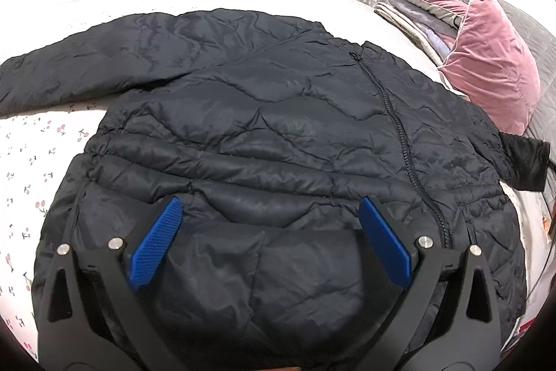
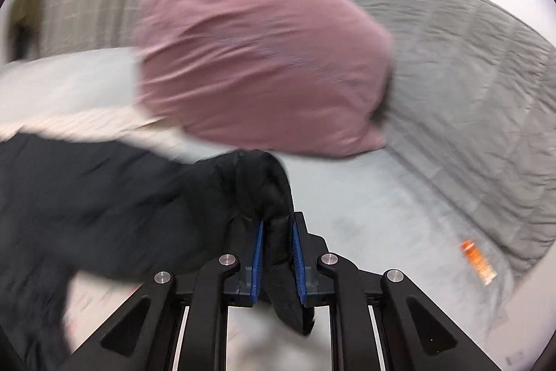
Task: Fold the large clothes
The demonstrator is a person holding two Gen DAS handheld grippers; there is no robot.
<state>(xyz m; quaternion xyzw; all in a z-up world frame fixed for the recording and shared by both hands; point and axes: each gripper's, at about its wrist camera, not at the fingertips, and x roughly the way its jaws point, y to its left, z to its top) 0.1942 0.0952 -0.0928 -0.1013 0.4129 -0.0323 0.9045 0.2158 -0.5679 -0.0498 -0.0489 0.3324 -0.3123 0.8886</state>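
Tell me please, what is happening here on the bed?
A person is folding a black puffer jacket that lies spread on the bed. The right tongs are shut on one sleeve near the pink pillow. The left tongs hang open over the jacket's hem, holding nothing.

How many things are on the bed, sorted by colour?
Black: 1, the black quilted puffer jacket, one sleeve pinched in the right gripper
Pink: 1, the pink velvet pillow
Orange: 1, a small orange thing, too blurred to name
Grey: 1, the folded grey blankets stacked behind the pillow
Total: 4
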